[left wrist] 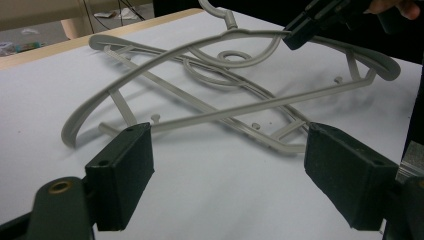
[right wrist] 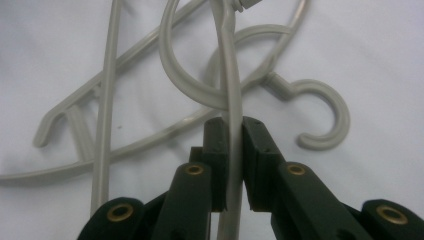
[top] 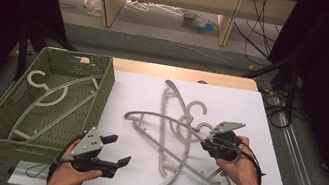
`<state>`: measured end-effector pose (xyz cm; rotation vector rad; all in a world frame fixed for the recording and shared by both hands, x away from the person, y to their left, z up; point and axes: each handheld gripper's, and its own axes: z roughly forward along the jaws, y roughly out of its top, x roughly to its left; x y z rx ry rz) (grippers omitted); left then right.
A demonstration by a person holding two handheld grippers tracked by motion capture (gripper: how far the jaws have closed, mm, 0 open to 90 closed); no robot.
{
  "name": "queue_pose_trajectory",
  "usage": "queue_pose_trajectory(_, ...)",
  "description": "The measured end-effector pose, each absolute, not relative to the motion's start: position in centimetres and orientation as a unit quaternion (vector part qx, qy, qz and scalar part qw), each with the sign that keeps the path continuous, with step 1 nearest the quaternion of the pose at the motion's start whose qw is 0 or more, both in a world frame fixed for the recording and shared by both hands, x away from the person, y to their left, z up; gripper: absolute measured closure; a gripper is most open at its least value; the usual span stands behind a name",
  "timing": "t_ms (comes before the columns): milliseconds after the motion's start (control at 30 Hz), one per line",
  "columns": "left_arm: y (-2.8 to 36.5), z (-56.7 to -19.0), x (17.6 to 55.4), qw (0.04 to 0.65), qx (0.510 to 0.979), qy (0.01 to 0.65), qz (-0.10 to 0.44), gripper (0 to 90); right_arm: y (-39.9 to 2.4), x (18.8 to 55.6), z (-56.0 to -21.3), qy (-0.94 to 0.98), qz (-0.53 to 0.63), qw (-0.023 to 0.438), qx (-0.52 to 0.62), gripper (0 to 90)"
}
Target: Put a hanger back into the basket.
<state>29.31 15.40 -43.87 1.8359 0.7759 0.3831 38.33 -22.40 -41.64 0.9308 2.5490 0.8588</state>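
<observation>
Grey plastic hangers (top: 165, 133) tangled mid-sheet on white sheet (top: 128, 177). Right gripper (top: 208, 144) clamped on top hanger (right wrist: 231, 100) arm, near hook. Left gripper (top: 118, 151) jaws apart, nothing between, just beside green basket (top: 101, 97) holding one hanger (top: 50, 96). Bare sheet near front edge.

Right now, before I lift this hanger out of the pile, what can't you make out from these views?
- How many hangers are tangled: high view, they overlap; the right gripper and hand cover one end.
- Held hanger arm: right gripper view, cut off by the top edge.
- Basket near corner: high view, left gripper covers it.
</observation>
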Motion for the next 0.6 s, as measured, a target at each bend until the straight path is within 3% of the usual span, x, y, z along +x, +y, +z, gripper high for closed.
queue_pose_trajectory(600, 15.1, -43.8, 29.6, 0.521, 0.779, 0.31, 0.162, 19.1, -19.4, 35.8, -40.6, 0.919, 0.307, 0.113, 0.221, 82.2)
